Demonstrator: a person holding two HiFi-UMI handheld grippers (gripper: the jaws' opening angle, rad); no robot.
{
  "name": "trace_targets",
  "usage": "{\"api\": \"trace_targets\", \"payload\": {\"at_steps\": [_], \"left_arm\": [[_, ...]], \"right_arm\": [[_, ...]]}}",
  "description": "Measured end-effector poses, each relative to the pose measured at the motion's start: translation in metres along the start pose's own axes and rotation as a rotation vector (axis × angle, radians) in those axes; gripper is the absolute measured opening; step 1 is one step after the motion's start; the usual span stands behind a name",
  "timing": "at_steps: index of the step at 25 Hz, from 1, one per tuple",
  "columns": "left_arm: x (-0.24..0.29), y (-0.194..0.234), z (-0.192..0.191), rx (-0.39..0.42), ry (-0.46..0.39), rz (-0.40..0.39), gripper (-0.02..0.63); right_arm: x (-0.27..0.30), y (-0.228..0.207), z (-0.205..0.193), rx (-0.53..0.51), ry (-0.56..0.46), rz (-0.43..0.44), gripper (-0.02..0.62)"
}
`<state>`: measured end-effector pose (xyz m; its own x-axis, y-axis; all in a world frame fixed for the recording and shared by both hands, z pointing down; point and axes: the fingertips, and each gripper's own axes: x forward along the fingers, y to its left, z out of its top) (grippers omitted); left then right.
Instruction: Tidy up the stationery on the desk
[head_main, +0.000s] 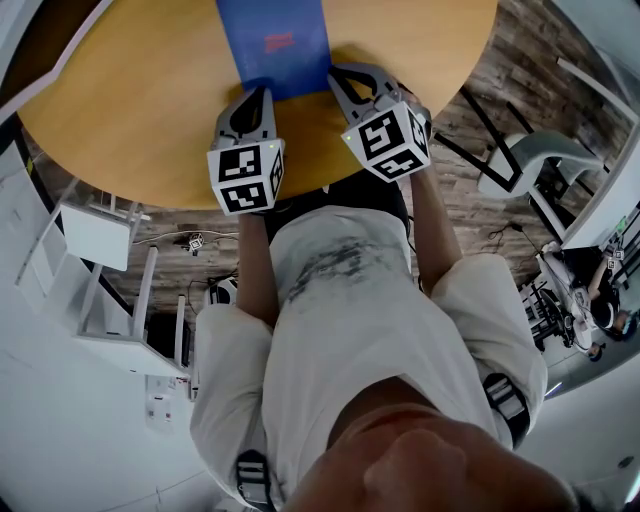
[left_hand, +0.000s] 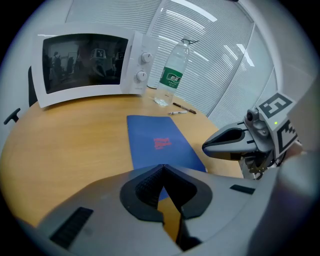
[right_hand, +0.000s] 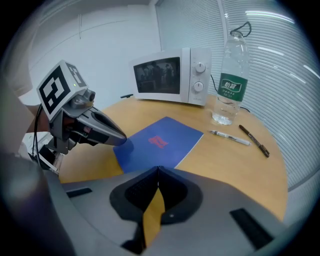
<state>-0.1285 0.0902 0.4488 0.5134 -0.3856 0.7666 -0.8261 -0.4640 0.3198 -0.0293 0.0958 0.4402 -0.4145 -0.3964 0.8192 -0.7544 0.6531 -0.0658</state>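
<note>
Round wooden desk underneath, white blinds behind.

Left gripper: jaws pressed together at the tips, nothing between them. Poised at the near left corner of the blue booklet; impossible to judge whether touching the cover.

Right gripper: jaws likewise closed on nothing. Tips just beside the booklet's near right edge, apart from the left gripper.

Booklet flat on the desk. Red print on its cover too blurred to read. Far end cut off by the top edge of the head view.

Beyond the booklet's far right corner, near the desk rim: white pen and dark pen, lying close together but apart.

Just past the pens, farther from the booklet: clear water bottle, upright, green label unreadable.

Beyond the booklet's far left side, next to the bottle: white microwave, door shut, only dim reflections on its glass.

On the near side of the booklet in the head view: white shirt of the person, covering much of the floor there.
</note>
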Motion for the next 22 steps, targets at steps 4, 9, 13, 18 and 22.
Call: {"api": "trace_targets", "payload": {"at_steps": [4, 9, 13, 18, 22], "left_arm": [[0.007, -0.017, 0.018, -0.013, -0.039, -0.021, 0.008], [0.017, -0.04, 0.036, -0.048, -0.086, -0.041, 0.008], [0.026, -0.055, 0.048, -0.067, -0.124, -0.054, 0.008], [0.04, -0.07, 0.068, -0.084, -0.17, -0.053, 0.008], [0.05, -0.078, 0.083, -0.092, -0.194, -0.042, 0.008]], "right_arm": [[-0.005, -0.029, 0.008, -0.029, -0.005, -0.015, 0.063], [-0.008, -0.057, 0.01, -0.083, -0.004, -0.004, 0.063], [-0.006, -0.075, 0.01, -0.136, 0.004, 0.014, 0.066], [-0.007, -0.102, 0.016, -0.194, 0.004, 0.029, 0.11], [-0.008, -0.129, 0.024, -0.234, -0.014, 0.024, 0.12]]}}
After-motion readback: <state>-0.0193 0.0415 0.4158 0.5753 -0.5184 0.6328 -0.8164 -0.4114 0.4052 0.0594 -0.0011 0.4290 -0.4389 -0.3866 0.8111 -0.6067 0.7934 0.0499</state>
